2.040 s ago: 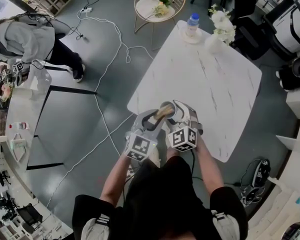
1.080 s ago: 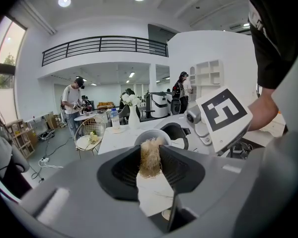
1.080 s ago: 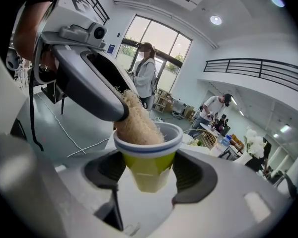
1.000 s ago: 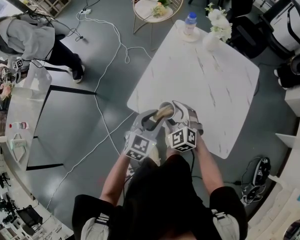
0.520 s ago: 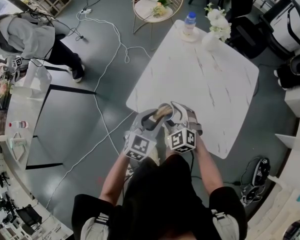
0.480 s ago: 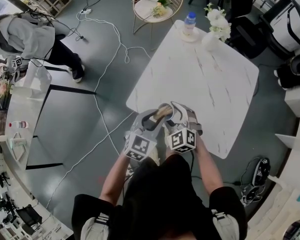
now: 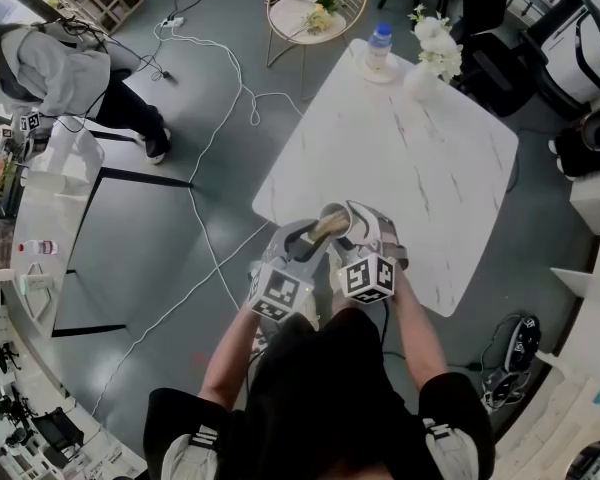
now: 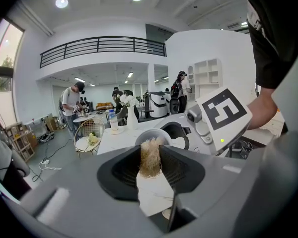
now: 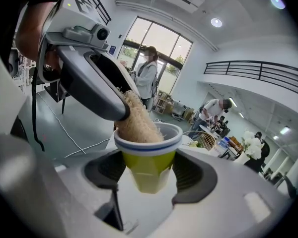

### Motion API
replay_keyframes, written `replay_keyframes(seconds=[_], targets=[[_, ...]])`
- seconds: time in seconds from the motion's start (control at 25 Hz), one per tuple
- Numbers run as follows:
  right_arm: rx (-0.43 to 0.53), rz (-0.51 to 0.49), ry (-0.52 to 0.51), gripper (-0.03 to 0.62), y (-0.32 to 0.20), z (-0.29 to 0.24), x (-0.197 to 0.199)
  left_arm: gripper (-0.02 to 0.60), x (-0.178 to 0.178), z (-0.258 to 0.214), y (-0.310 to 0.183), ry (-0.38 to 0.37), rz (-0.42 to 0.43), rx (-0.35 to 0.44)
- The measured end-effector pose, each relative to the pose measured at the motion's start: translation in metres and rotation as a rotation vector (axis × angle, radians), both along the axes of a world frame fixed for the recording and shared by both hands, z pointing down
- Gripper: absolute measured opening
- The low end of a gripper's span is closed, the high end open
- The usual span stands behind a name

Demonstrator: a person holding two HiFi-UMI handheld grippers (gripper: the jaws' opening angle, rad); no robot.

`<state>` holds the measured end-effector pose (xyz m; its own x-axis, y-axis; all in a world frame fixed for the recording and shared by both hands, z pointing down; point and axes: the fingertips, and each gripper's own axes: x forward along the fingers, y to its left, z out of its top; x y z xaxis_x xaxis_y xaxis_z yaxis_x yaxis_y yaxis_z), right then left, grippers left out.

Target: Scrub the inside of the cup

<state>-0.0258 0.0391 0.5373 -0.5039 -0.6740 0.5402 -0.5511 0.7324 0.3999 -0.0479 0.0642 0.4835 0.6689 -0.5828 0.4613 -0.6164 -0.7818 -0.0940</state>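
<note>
A yellow paper cup (image 9: 148,160) with a blue-striped white rim is clamped between the jaws of my right gripper (image 9: 148,175). My left gripper (image 8: 150,165) is shut on a tan fibrous scrubber (image 8: 150,157), and its tip reaches into the cup's mouth (image 9: 138,123). In the head view both grippers meet over the near corner of the white marble table (image 7: 420,168), with the cup (image 7: 334,218) tilted toward the left gripper (image 7: 310,236) and the right gripper (image 7: 358,226) beside it.
At the table's far end stand a water bottle (image 7: 382,48) and a vase of white flowers (image 7: 435,58). A round wire side table (image 7: 310,8) stands beyond it. Cables (image 7: 210,138) trail across the grey floor at left, where a person (image 7: 50,73) works.
Both grippers stay close together over the table corner, with the scrubber still in the cup. Only slight shifts of the hands and the view show.
</note>
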Motion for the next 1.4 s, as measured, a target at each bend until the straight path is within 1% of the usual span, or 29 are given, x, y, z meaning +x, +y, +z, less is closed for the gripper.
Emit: replay_keyframes(seconds=[0.12,0.36,0.68,1.0,1.4], targets=[[-0.001,-0.006,-0.002,0.295,0.003,-0.001,-0.002,0.123,-0.003,0.000,-0.001,-0.012,-0.016,-0.003],[-0.001,-0.030,-0.008,0.295,0.009,0.001,-0.006,0.123,-0.005,0.001,-0.003,-0.008,-0.035,-0.003],[0.005,-0.020,-0.002,0.295,0.005,0.000,-0.002,0.123,0.007,-0.003,0.003,0.018,0.007,-0.004],[0.006,-0.004,0.004,0.295,0.003,0.002,0.001,0.123,0.006,0.004,0.004,0.011,0.020,-0.020],[0.011,-0.030,0.014,0.295,0.007,0.003,-0.006,0.123,-0.003,0.008,-0.003,-0.023,-0.026,-0.021]])
